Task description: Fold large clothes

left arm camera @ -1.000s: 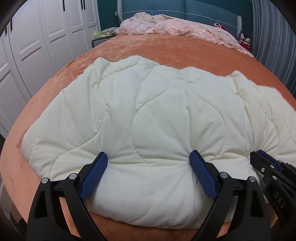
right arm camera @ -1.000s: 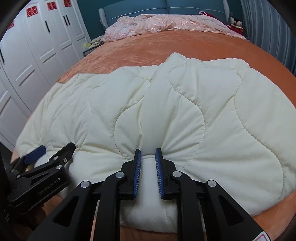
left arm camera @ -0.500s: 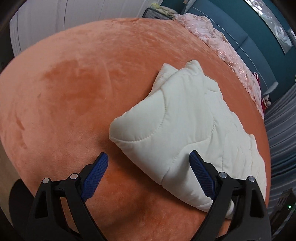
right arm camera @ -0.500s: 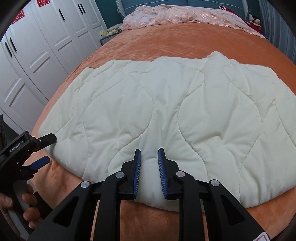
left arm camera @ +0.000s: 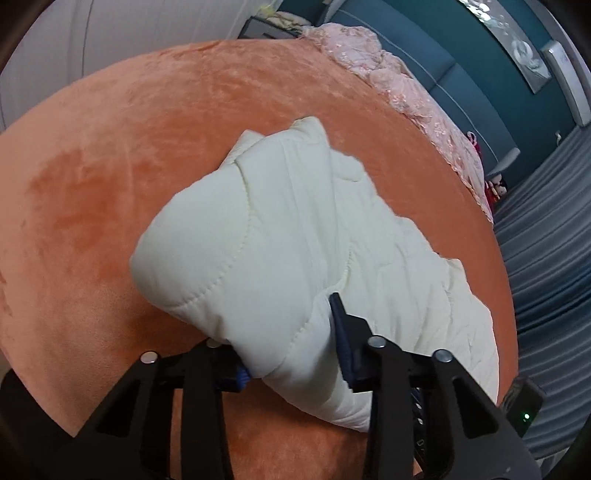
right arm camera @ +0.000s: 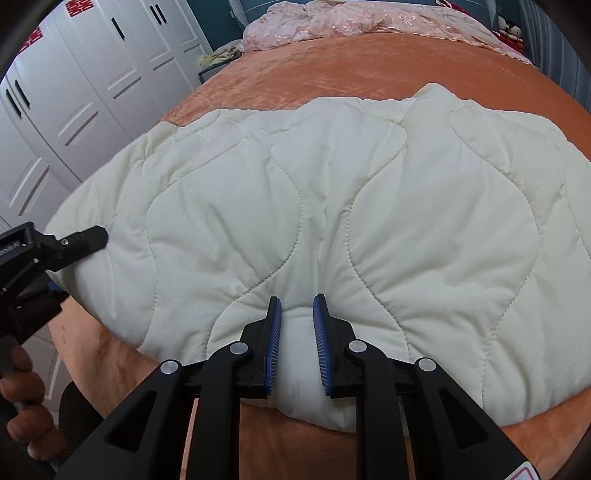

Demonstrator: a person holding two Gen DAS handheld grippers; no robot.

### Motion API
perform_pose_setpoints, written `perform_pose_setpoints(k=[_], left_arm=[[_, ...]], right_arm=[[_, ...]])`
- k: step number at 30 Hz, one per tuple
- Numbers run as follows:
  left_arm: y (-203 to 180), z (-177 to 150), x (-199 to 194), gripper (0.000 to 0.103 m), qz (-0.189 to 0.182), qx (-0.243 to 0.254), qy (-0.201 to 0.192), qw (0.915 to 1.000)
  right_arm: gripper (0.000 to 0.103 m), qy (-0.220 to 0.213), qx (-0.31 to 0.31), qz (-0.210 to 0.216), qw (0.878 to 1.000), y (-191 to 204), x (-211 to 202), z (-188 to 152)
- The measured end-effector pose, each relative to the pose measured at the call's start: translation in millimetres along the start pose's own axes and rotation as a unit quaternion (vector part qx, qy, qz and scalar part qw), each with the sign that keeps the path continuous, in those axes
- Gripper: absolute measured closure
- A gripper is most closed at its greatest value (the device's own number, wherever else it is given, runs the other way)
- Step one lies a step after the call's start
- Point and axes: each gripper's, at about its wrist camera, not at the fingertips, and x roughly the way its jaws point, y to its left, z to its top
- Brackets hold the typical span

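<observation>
On an orange bed (right arm camera: pixel 332 70), a cream quilted garment (right arm camera: pixel 369 206) is lying spread out. At its near hem, the right claw (right arm camera: pixel 297 343) is pinching a fold, while the left claw (left arm camera: pixel 291 365) is closing its jaws around the garment's corner.

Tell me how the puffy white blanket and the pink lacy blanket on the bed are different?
The white blanket is thick, quilted and near; the pink blanket is thin, lacy and far. The white one lies spread out, the pink one crumpled. Both rest on the orange bed.
</observation>
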Motion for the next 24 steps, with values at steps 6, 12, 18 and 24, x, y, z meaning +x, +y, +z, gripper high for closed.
perform_pose_setpoints(k=[6, 12, 18, 24], left_arm=[[-62, 0, -49, 0.081, -0.036, 0.092, -0.035, 0.9944], [-118, -17, -70, 0.082, -0.065, 0.164, -0.045, 0.9832], [-161, -39, -66, 0.082, -0.066, 0.233, -0.04, 0.9694], [-193, -55, -55, 0.082, -0.067, 0.275, -0.027, 0.9587]], right_arm=[[0.09, -0.009, 0.02, 0.013, 1.0, -15, -35, -9], [0.091, 0.003, 0.038, 0.023, 0.999, -32, -35, -22], [0.091, 0.003, 0.049, 0.044, 0.998, -37, -35, -24], [0.091, -0.013, 0.061, 0.044, 0.997, -60, -72, -35]])
